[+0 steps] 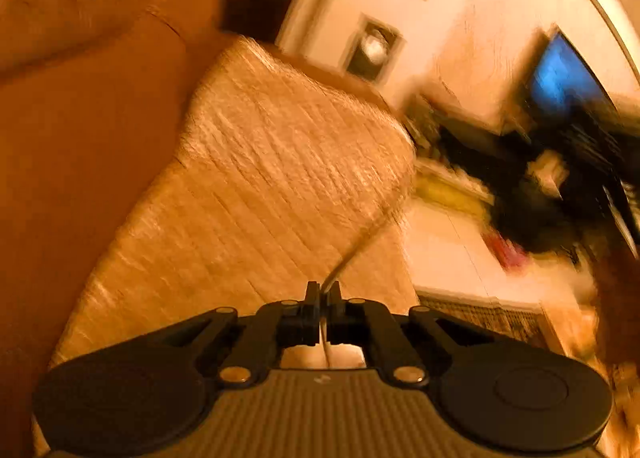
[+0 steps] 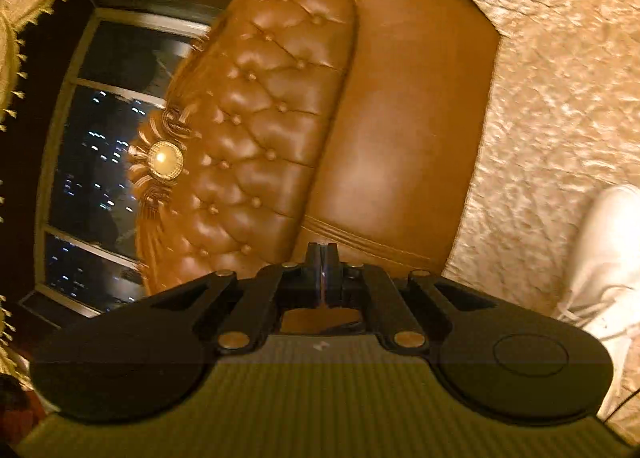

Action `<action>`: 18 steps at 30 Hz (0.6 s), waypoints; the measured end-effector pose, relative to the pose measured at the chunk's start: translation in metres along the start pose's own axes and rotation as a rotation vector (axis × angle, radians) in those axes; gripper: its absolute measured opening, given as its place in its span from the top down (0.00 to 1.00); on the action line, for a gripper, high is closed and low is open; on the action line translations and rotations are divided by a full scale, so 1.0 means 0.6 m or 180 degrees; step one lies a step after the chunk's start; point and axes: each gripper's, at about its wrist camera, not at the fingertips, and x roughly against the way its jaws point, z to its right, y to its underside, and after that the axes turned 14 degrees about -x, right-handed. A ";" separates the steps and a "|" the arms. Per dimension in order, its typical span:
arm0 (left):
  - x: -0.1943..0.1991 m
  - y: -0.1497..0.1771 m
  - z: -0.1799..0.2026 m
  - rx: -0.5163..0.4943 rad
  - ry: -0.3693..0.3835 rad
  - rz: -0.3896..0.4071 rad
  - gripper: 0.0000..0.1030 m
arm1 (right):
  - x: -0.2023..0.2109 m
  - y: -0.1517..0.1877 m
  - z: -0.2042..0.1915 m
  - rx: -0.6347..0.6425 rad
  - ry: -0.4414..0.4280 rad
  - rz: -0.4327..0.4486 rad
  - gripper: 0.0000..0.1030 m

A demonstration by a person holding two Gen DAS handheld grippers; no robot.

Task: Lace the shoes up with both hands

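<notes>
Nearest you, your left gripper (image 1: pixel 322 290) is clenched on a thin pale lace (image 1: pixel 360 242); the strand passes between the pads and runs up and away to the right, blurred, over a cream textured cover (image 1: pixel 256 161). Only the left view shows that lace. Your right gripper (image 2: pixel 322 254) is clenched too, its pads pressed together, and I cannot tell whether anything lies between them. Only the right view shows the white shoe (image 2: pixel 608 258), lying on the cream cover at the far right edge, its laces loose near its lower end. Beyond the right gripper stands a brown tufted leather sofa (image 2: pixel 280 105), then a dark window (image 2: pixel 96 145) with small lights. Beyond the left one, a blurred wall and a blue screen (image 1: pixel 560 77).
</notes>
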 end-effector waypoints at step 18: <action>0.267 -0.189 -0.047 -0.0364 -0.1107 0.1895 0.98 | -0.110 0.059 -0.001 0.1337 0.1601 -0.0224 0.96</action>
